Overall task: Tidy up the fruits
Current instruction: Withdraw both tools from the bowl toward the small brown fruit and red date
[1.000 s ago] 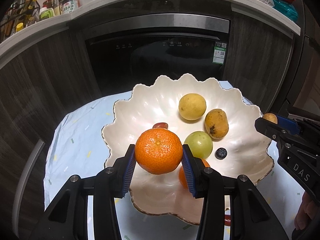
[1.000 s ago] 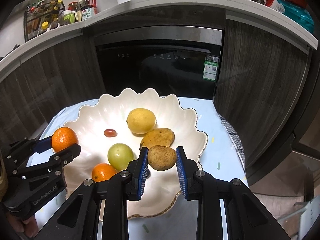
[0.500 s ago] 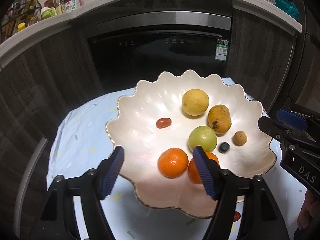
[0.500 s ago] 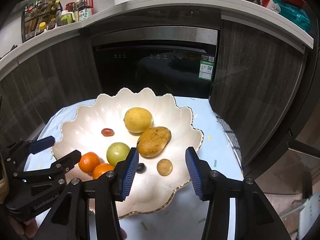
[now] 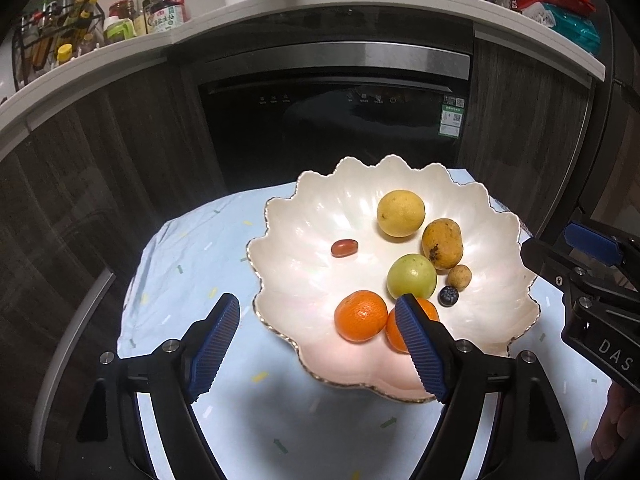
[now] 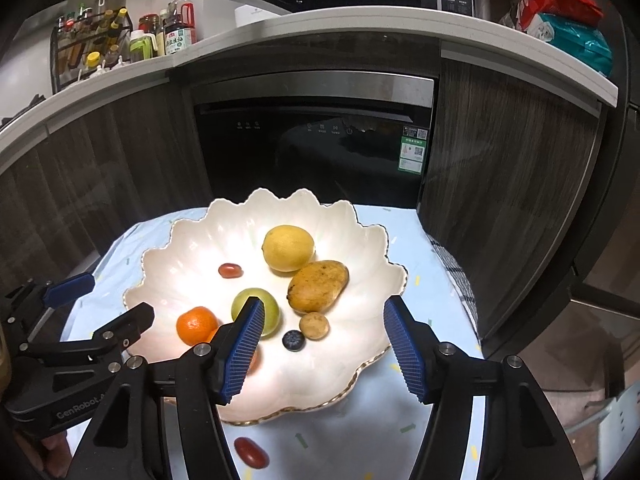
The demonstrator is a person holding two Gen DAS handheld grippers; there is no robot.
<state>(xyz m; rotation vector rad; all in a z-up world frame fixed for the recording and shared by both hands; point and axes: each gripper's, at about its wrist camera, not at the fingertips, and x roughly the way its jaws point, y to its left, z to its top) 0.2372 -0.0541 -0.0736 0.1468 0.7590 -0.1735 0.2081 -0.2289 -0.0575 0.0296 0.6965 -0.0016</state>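
Both grippers are empty with jaws opening: the left gripper (image 5: pixel 320 344) hangs over the near-left rim of the scalloped bowl (image 5: pixel 304 204), the right gripper (image 6: pixel 324 352) over its near-right part, nothing between the pads of either.

Inside the bowl lie a lemon (image 6: pixel 288 248), a mango (image 6: pixel 318 286), a green fruit (image 6: pixel 256 308), two tangerines (image 5: pixel 360 315), a small tan fruit (image 6: pixel 315 325), a blueberry (image 6: pixel 293 340) and a red date (image 6: pixel 230 270).

One fruit is left outside: a second red date (image 6: pixel 250 453) on the pale cloth (image 6: pixel 424 248), just off the bowl's near rim (it shows only in the right wrist view). It lies below and behind the right gripper's fingertips, close under its left finger, long axis running slantwise toward the lower right. I judge the right hand nearer, but it would have to draw back and tip down to straddle the date across its short width.
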